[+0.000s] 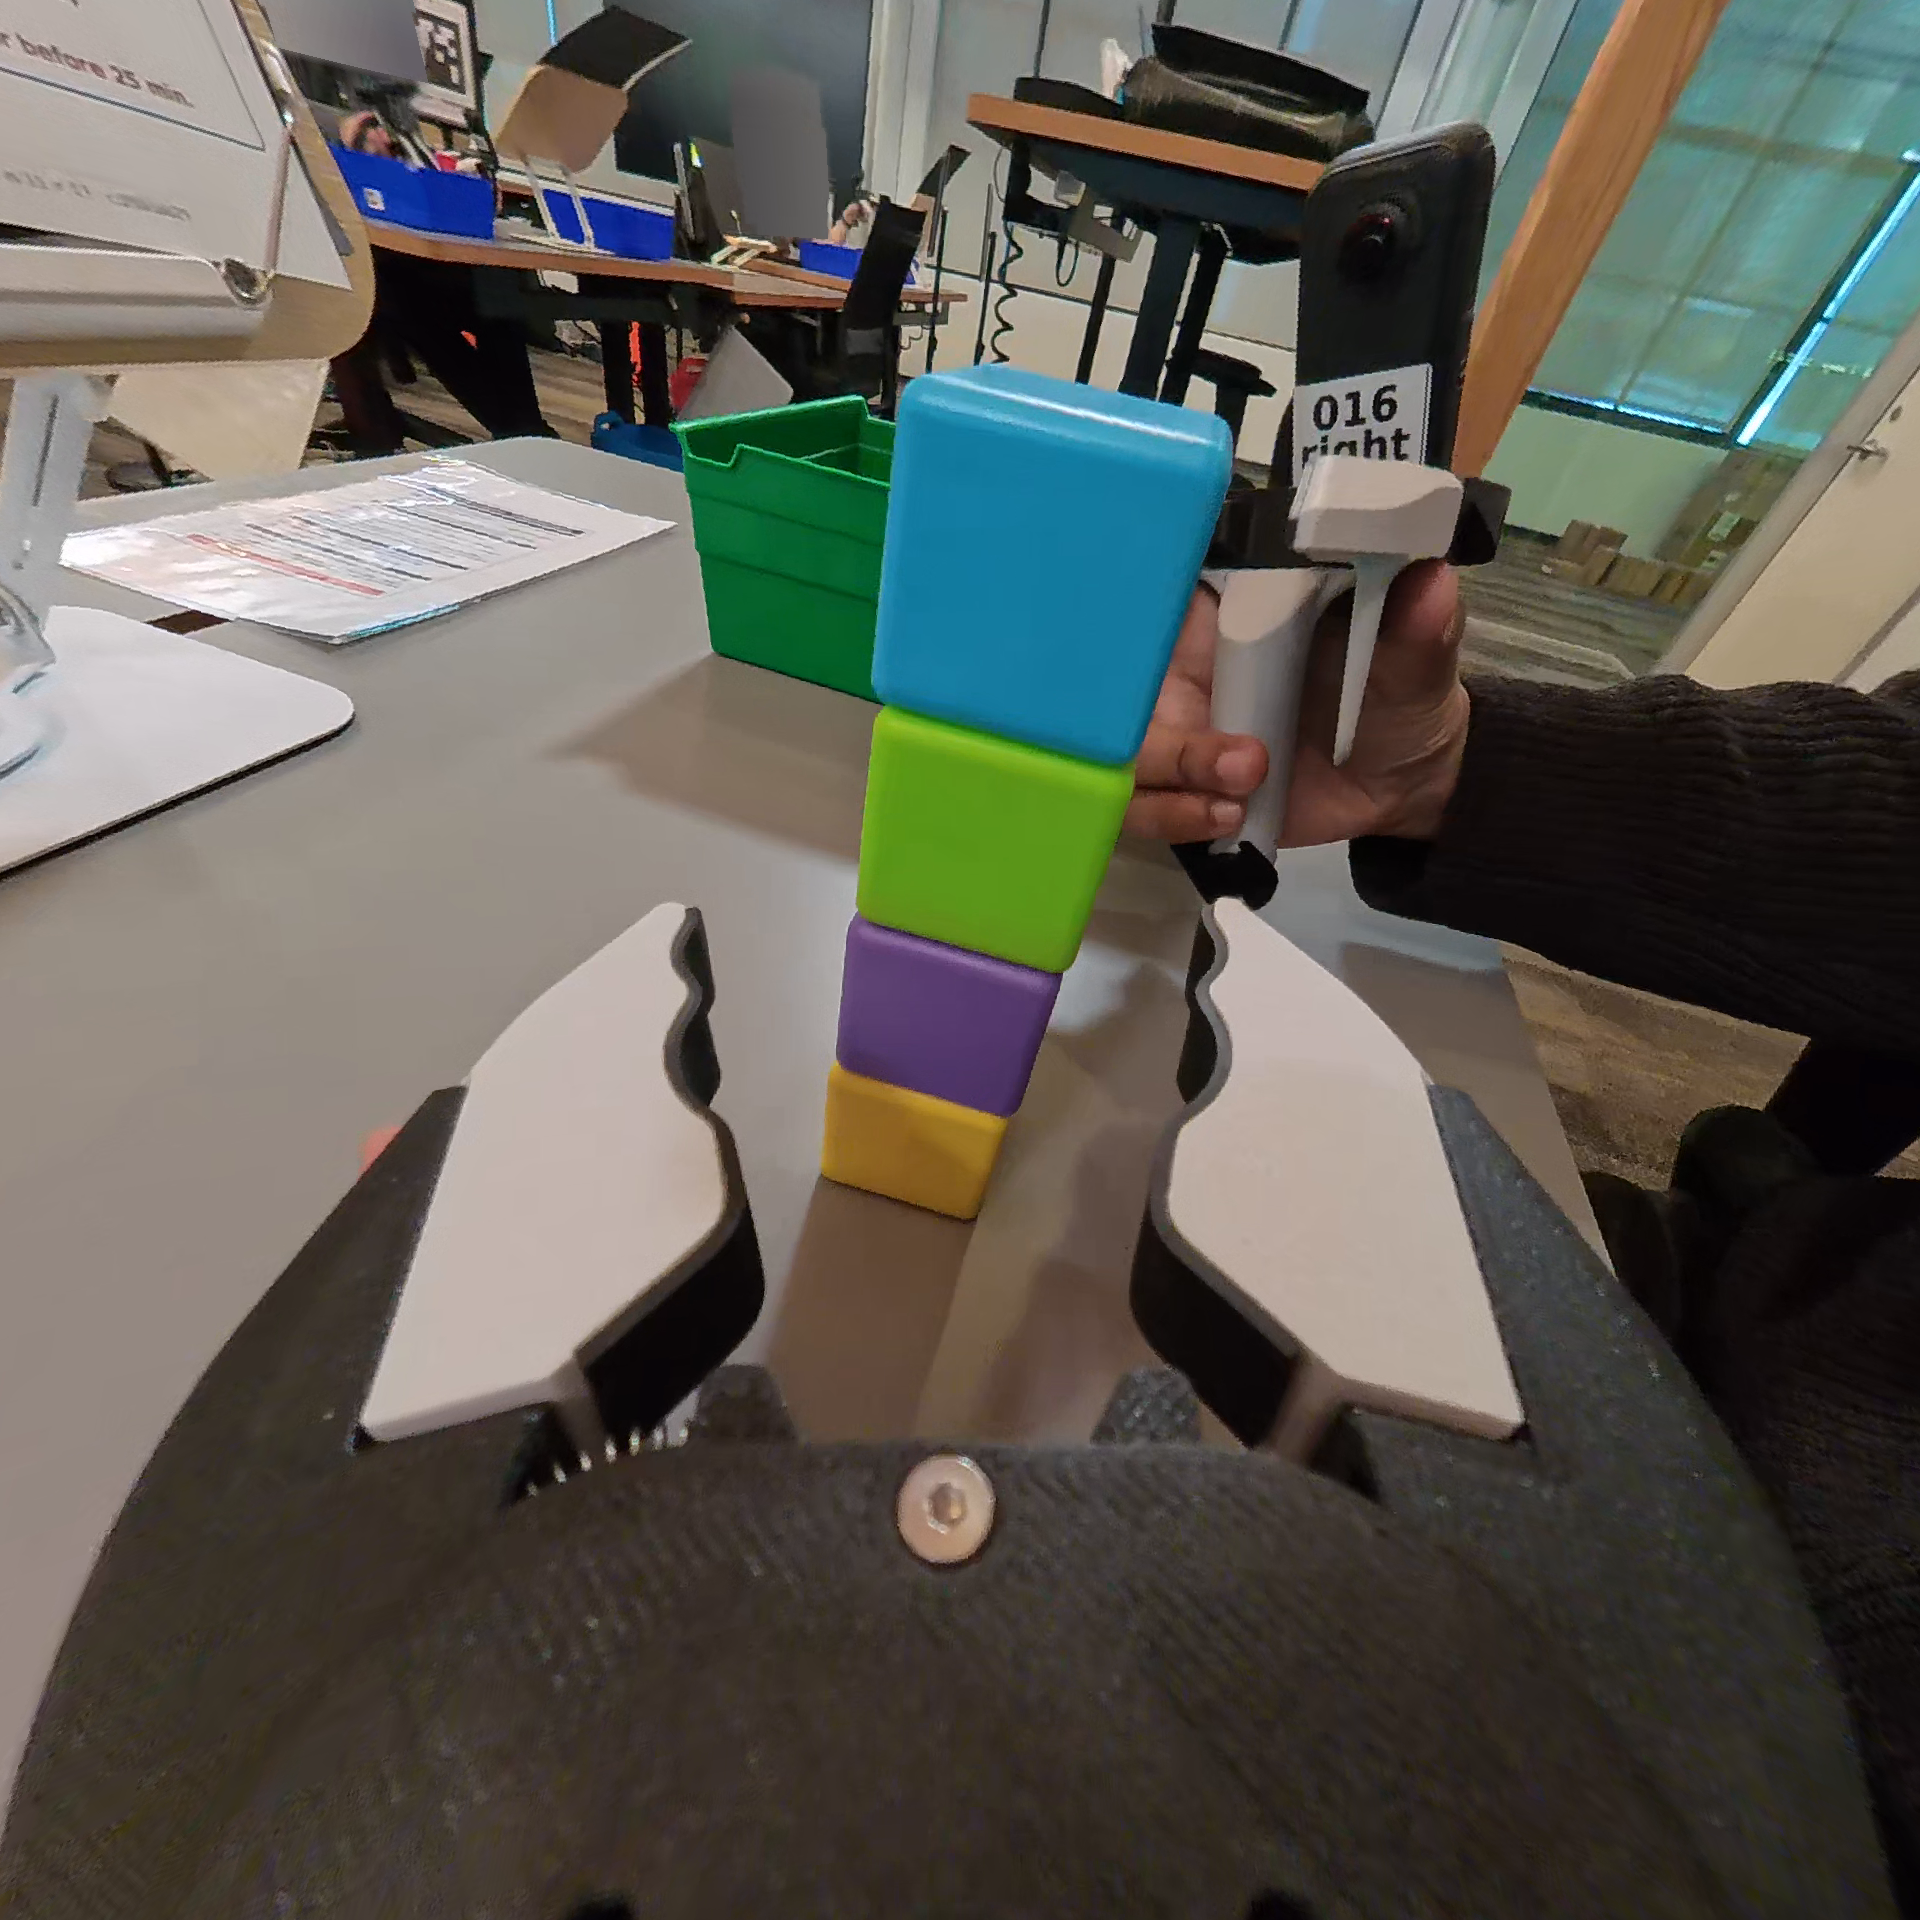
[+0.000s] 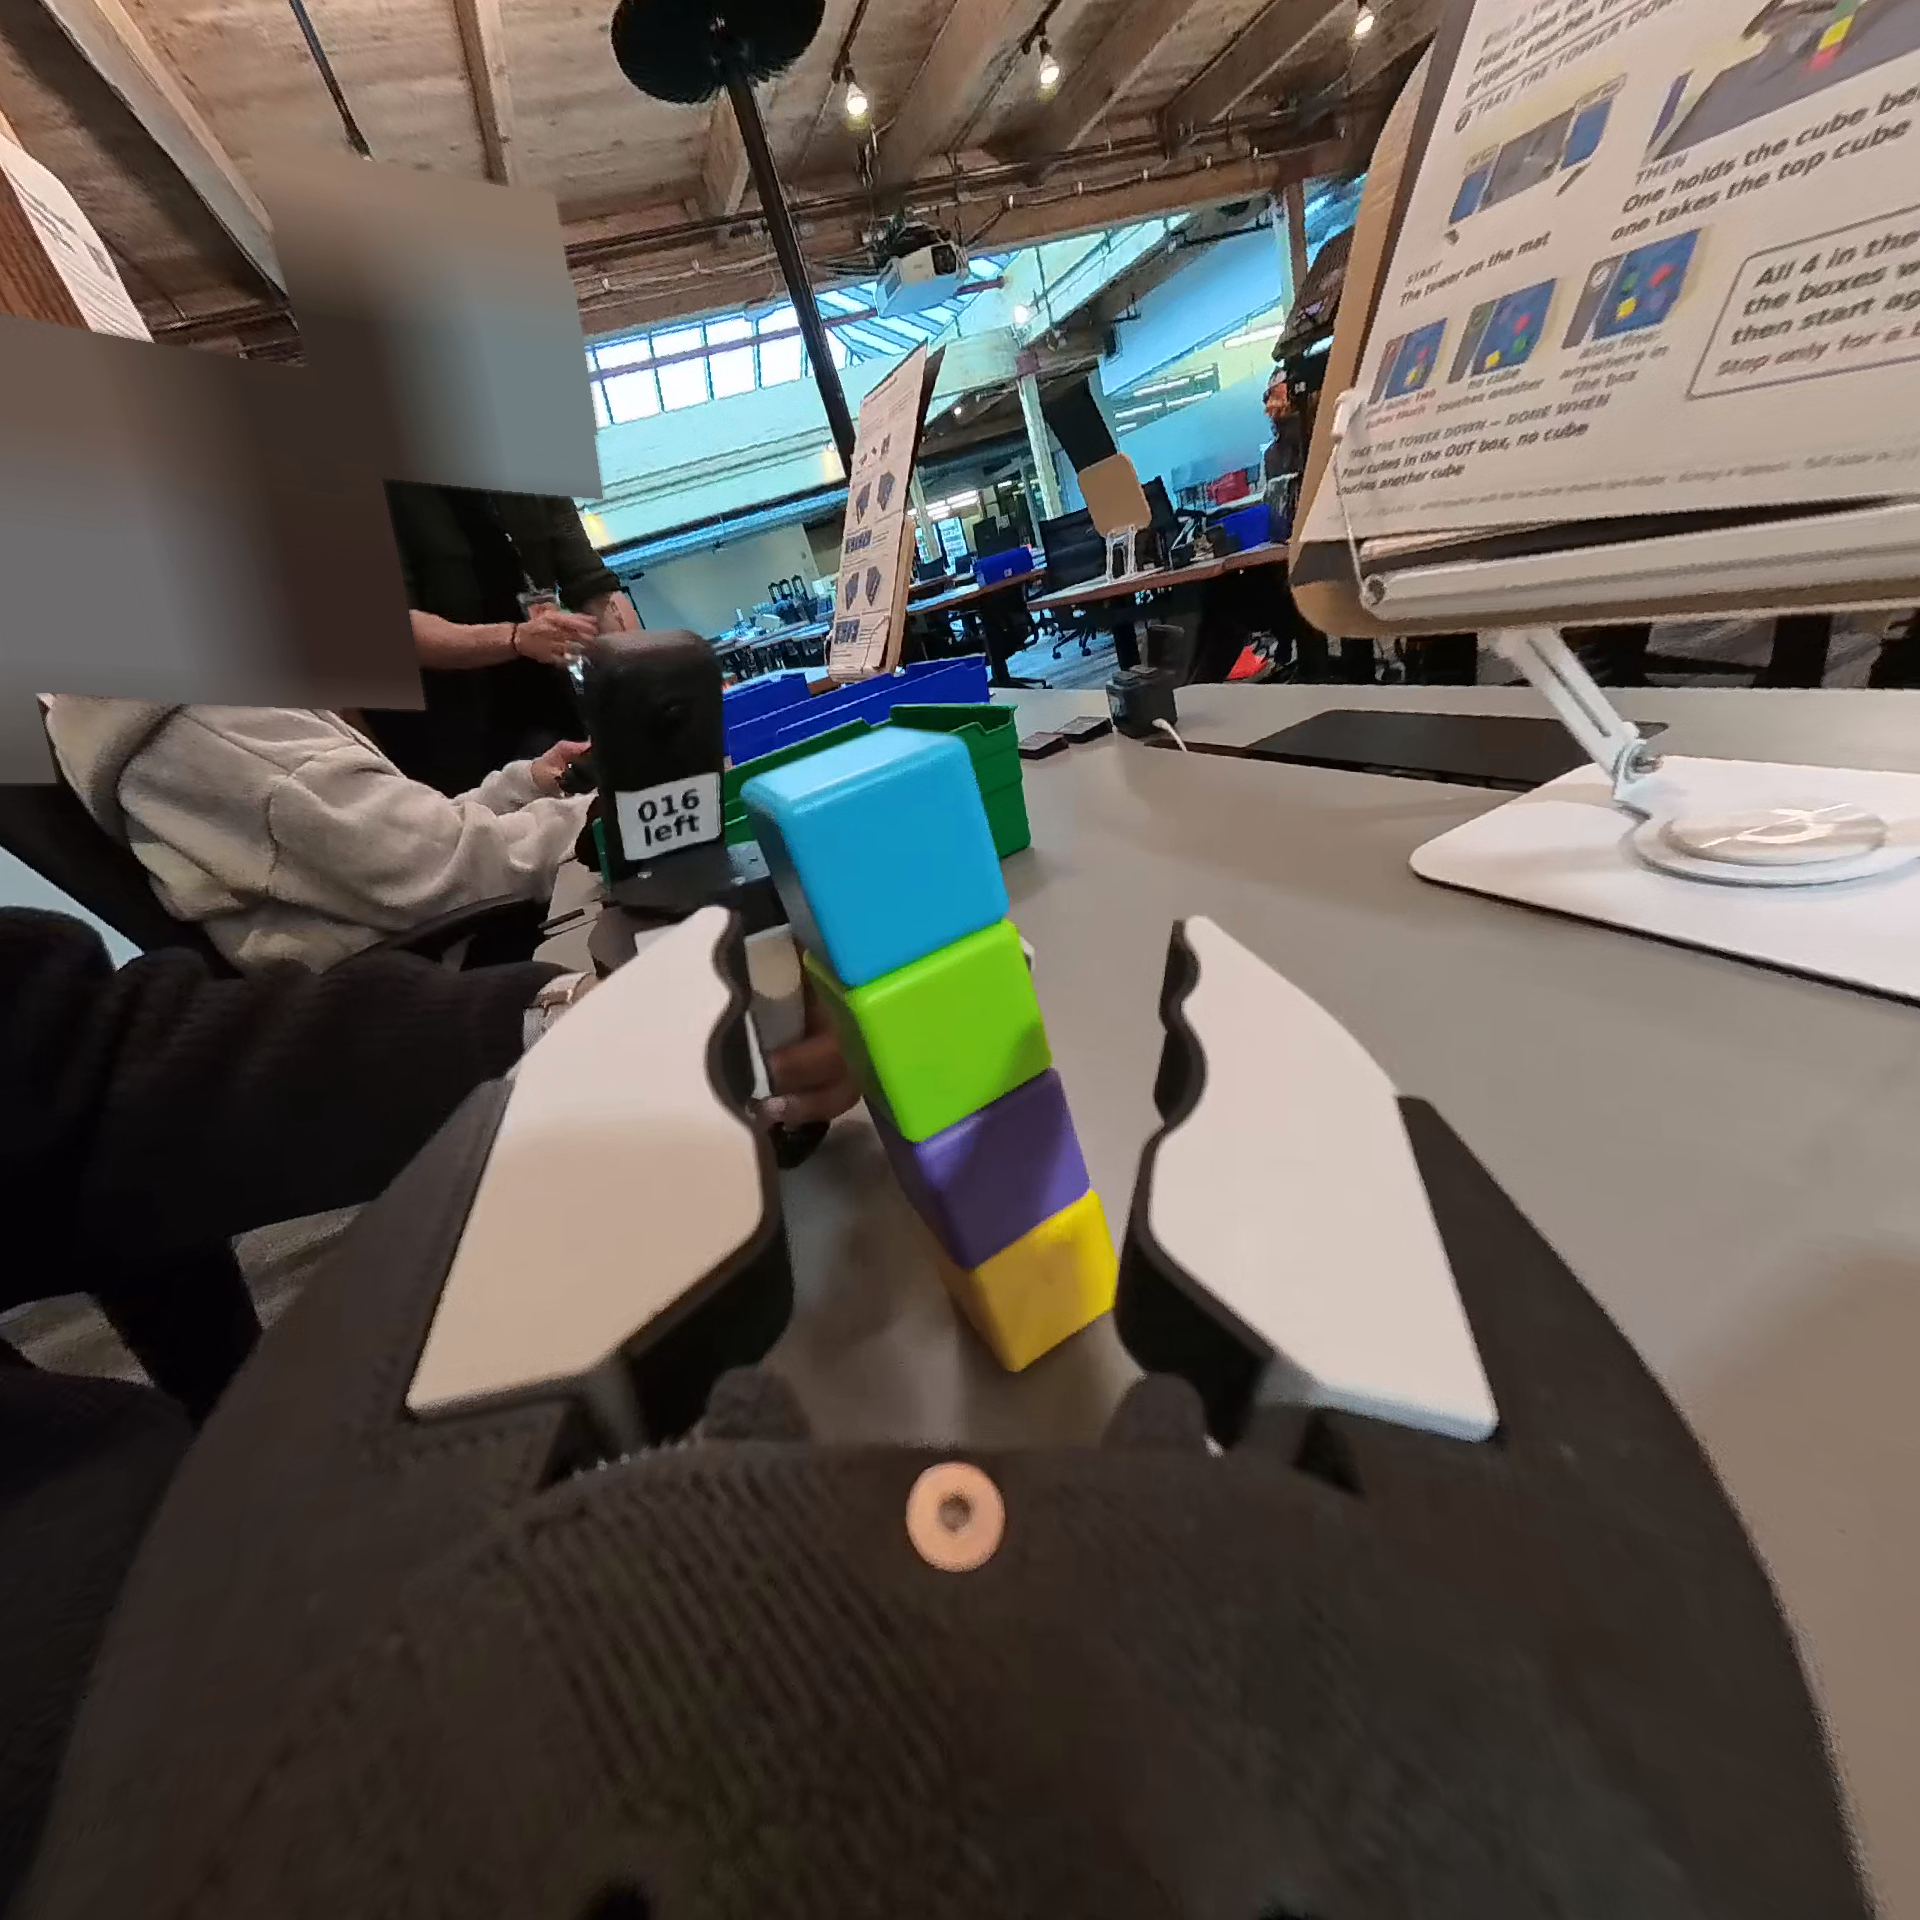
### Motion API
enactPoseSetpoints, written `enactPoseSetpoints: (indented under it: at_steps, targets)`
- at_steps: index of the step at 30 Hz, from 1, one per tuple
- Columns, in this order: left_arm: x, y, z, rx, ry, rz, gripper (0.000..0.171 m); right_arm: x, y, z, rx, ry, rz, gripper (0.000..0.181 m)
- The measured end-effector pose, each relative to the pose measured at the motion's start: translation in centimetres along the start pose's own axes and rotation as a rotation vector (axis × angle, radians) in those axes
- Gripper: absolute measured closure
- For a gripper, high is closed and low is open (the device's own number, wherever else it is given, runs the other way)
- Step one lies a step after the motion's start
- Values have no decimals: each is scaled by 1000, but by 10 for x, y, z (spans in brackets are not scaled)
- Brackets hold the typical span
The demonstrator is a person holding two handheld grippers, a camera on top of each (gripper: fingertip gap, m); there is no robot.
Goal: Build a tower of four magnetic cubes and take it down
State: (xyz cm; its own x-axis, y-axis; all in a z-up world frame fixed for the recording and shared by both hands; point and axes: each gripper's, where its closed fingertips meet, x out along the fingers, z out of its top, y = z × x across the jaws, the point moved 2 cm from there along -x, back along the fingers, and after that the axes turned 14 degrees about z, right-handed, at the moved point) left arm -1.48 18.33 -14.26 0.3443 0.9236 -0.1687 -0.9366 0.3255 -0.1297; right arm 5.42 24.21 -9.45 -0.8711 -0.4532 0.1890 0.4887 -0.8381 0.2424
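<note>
Both grippers are spread wide and empty, the left gripper [image 1: 951, 997] and right gripper [image 2: 951, 1018] each facing the same tower on the table [image 1: 416, 935], yellow [image 1: 909, 1143] between the fingers, then purple [image 1: 945, 1013], green [image 1: 987, 836], blue [image 1: 1039, 561] above.

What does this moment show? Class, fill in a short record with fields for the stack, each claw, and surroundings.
stack: blue cube on green cube, on purple cube, on yellow cube
surface: grey table
left claw: open, facing the stack, touching nothing
right claw: open, facing the stack, touching nothing
behind stack: green bin
</note>
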Motion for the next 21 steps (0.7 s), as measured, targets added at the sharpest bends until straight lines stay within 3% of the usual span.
enactPoseSetpoints:
  at_steps: [15, 18, 21]
  targets:
    - [27, -11, 3, 63, -7, 4, 96, -15, 11, -11, 6, 38, -50, 104]
    - [27, -12, 5, 54, -12, -39, 116, -16, 15, -11, -3, 48, -48, 104]
    - [26, -12, 4, 71, -4, -73, 118, -18, 17, -13, -9, 59, -52, 104]
